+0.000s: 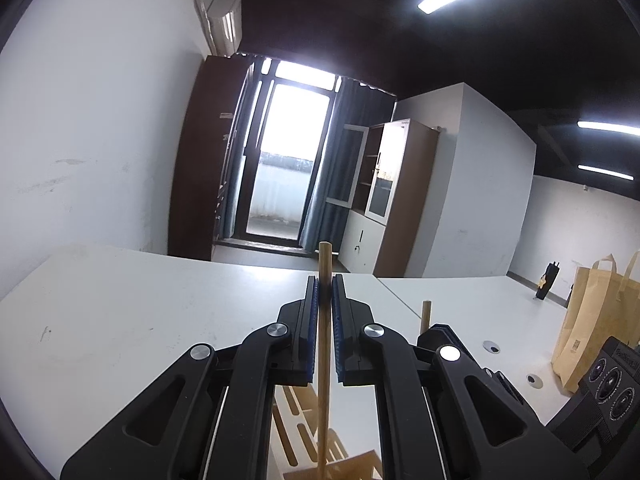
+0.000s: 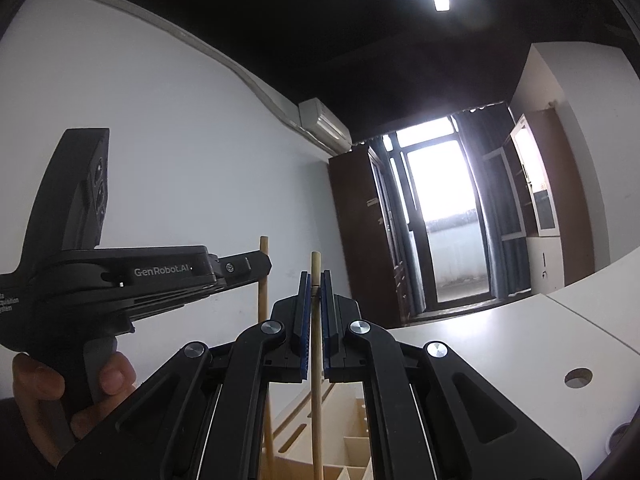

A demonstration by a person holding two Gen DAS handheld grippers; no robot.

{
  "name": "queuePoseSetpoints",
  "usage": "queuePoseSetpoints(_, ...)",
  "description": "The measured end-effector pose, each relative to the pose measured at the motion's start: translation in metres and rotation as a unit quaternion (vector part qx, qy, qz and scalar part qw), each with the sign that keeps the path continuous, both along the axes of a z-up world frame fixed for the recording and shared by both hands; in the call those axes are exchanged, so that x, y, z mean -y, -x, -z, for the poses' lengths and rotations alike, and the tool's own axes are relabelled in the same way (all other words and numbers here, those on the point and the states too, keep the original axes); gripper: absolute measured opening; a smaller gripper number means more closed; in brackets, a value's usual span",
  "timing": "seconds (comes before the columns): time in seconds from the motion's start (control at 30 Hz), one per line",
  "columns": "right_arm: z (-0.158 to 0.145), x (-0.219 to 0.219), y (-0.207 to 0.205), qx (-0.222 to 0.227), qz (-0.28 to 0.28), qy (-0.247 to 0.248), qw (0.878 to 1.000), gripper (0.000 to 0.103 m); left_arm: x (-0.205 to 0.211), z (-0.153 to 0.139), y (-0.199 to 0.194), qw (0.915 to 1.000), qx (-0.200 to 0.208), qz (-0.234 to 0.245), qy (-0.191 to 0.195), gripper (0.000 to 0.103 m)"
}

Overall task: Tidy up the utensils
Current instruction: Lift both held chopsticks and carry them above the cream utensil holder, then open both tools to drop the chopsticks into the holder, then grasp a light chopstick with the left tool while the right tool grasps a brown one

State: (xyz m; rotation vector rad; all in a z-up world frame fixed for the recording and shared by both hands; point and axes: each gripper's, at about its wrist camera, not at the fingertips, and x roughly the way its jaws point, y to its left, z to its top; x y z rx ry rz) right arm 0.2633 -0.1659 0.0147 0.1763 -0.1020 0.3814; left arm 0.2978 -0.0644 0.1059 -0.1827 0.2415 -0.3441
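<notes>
Both cams sit right behind their own jaws, close in, low over the white table, facing across the room twd the balcony door. Left cam tips slightly down and catches the right gripper beside it. Right cam tips slightly up and sees the left gripper side-on. Shared: door, wall AC unit, table, wooden rack below.

L tool & R tool side by side, each w/ an upright stick betw. its pads, above slotted rack on surface; paper bag far right
</notes>
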Motion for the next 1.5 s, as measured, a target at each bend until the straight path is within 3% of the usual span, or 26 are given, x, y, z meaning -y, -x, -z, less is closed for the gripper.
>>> queuePoseSetpoints(0.2, 0.004, -0.004, 0.021, -0.009, 0.01, 0.043, 0.999, 0.005, -0.004, 0.007, 0.014, 0.9999, -0.012, -0.001, -0.008, 0.006)
queuePoseSetpoints(0.47, 0.005, -0.012, 0.017, -0.073, 0.012, 0.09, 0.993, 0.006, -0.015, 0.012, 0.023, 0.9987, -0.046, -0.001, -0.024, 0.009)
queuePoseSetpoints(0.5, 0.004, -0.012, 0.018, -0.076, 0.01, 0.091, 0.993, 0.01, -0.018, 0.014, 0.025, 0.9985, -0.051, 0.0, -0.023, 0.01)
queuePoseSetpoints(0.53, 0.001, -0.012, 0.022, -0.076, 0.008, 0.088, 0.993, 0.017, -0.02, 0.014, 0.026, 0.9982, -0.056, 0.003, -0.022, 0.018)
queuePoseSetpoints(0.6, -0.004, -0.01, 0.031, -0.071, 0.004, 0.08, 0.994, 0.06, -0.027, 0.011, 0.031, 0.9979, -0.062, -0.004, -0.019, 0.035)
queuePoseSetpoints(0.63, -0.008, -0.008, 0.037, -0.067, 0.005, 0.079, 0.995, 0.066, -0.03, 0.01, 0.035, 0.9979, -0.062, -0.005, -0.018, 0.05)
queuePoseSetpoints(0.7, -0.016, -0.006, 0.048, -0.06, 0.016, 0.079, 0.995, 0.072, -0.038, 0.007, 0.047, 0.9981, -0.057, -0.013, -0.018, 0.063)
queuePoseSetpoints(0.77, -0.022, -0.001, 0.058, -0.068, 0.024, 0.075, 0.995, 0.079, -0.045, 0.008, 0.059, 0.9976, -0.061, -0.019, -0.025, 0.088)
queuePoseSetpoints(0.83, -0.025, 0.006, 0.064, -0.095, 0.031, 0.073, 0.992, 0.087, -0.055, 0.01, 0.072, 0.997, -0.071, -0.016, -0.026, 0.097)
queuePoseSetpoints(0.97, -0.009, 0.014, 0.063, -0.207, 0.036, 0.104, 0.972, 0.089, -0.065, 0.026, 0.093, 0.9915, -0.107, -0.019, -0.071, 0.097)
queuePoseSetpoints(1.13, 0.034, 0.025, 0.062, -0.306, 0.055, 0.111, 0.944, 0.089, -0.073, 0.065, 0.11, 0.979, -0.168, -0.017, -0.114, 0.097)
queuePoseSetpoints(1.4, 0.108, 0.056, 0.043, -0.405, 0.087, 0.075, 0.907, 0.089, -0.064, 0.149, 0.105, 0.9581, -0.242, 0.007, -0.153, 0.097)
queuePoseSetpoints(1.5, 0.133, 0.064, 0.033, -0.439, 0.084, 0.064, 0.893, 0.089, -0.065, 0.175, 0.096, 0.9555, -0.253, 0.022, -0.151, 0.097)
